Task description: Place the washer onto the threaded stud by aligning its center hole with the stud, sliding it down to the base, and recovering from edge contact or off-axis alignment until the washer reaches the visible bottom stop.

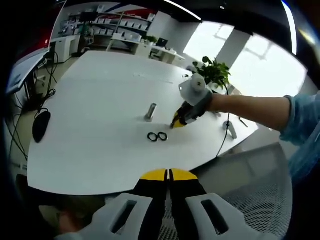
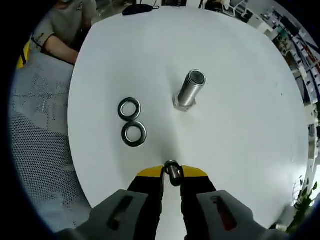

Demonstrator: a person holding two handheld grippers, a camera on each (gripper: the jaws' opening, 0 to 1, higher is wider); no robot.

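In the right gripper view, the right gripper (image 2: pixel 173 175) is pinching a washer (image 2: pixel 172 170) on edge between its yellow-tipped jaws, which are standing almost together with only the ring's thickness between them. The threaded stud (image 2: pixel 190 90) is standing upright on its hex base at about twelve o'clock from the tips, well apart from them. Two spare washers (image 2: pixel 131 122) are lying flat and touching each other at ten o'clock on the white table (image 2: pixel 240 75).

In the left gripper view, the left gripper (image 1: pixel 169 176) is hanging back over the near table edge with its jaws pressed together on nothing; the right gripper is showing at two o'clock, just beside the stud.

As a judgement, the thin edgewise grip is looking like the main risk: the washer could be rotating or slipping out once its rim is meeting the thread crests. Because the ring is being held upright, it is needing to be tilted flat before its hole can be lining up; coming in off-axis would be hanging it on the stud's top lip or jamming it partway down the threads.

No containers are showing; every part is resting directly on the table.
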